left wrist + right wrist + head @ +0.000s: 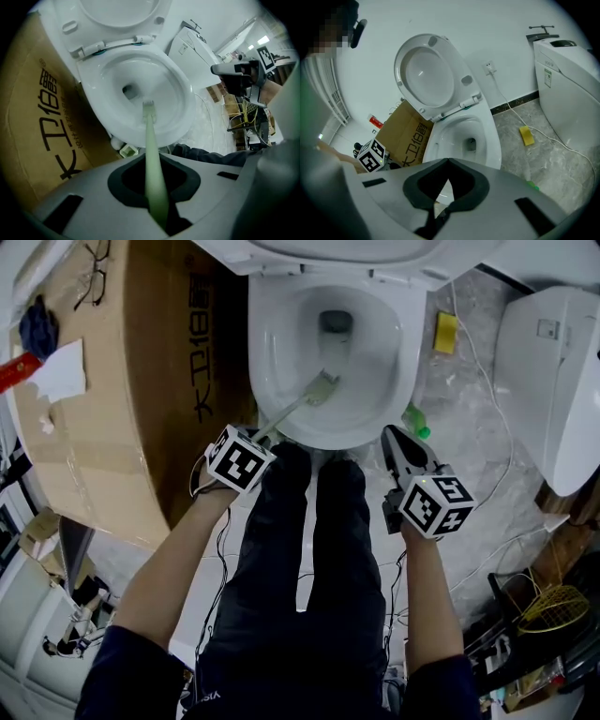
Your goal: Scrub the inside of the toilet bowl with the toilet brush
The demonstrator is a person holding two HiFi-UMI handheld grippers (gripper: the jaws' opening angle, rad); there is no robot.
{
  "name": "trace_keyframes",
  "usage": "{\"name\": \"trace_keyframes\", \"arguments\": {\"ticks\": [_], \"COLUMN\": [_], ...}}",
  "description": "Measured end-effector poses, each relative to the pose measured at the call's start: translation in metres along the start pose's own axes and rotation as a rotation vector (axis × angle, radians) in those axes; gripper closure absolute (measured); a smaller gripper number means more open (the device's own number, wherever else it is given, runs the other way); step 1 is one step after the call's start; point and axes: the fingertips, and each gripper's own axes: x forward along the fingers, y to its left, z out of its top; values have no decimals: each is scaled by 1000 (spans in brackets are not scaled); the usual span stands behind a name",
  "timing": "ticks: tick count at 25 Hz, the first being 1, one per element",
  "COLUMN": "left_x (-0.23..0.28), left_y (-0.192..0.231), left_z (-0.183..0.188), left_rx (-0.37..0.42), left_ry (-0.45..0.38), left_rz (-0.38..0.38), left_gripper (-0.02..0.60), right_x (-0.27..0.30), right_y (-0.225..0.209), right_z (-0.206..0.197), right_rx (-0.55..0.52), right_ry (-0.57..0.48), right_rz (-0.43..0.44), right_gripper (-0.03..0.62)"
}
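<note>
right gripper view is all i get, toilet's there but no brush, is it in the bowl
Observer: Yes. The head view shows the toilet brush reaching into the toilet bowl, with its head at the near left side, short of the drain.
Operator: what's holding it
Observer: The left hand-held gripper. In its own view the jaws are shut on the pale green handle.
Operator: and where's mine against the rim
Observer: In the head view the right hand-held gripper is outside the bowl, beside its front right edge, and it is not on the brush.
</note>
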Motion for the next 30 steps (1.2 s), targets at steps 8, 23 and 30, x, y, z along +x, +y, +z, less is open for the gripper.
{"name": "trace_keyframes", "arguments": {"ticks": [8, 23, 30], "left_x": [-19, -41, -47], "left_y": [42, 90, 86], "left_z": [15, 61, 90], "left_rx": [-89, -158, -137], "left_ry": [-27, -95, -127], "left_rz": [103, 177, 173], "left_gripper": [515, 515, 515], "right_x": [11, 14, 11], "right_y": [2, -23, -31], "right_z": [19, 42, 48], "right_rx": [-14, 7, 26], "right_ry": [14, 18, 5], "right_rz": [21, 9, 1], "right_gripper": [589, 589, 589]}}
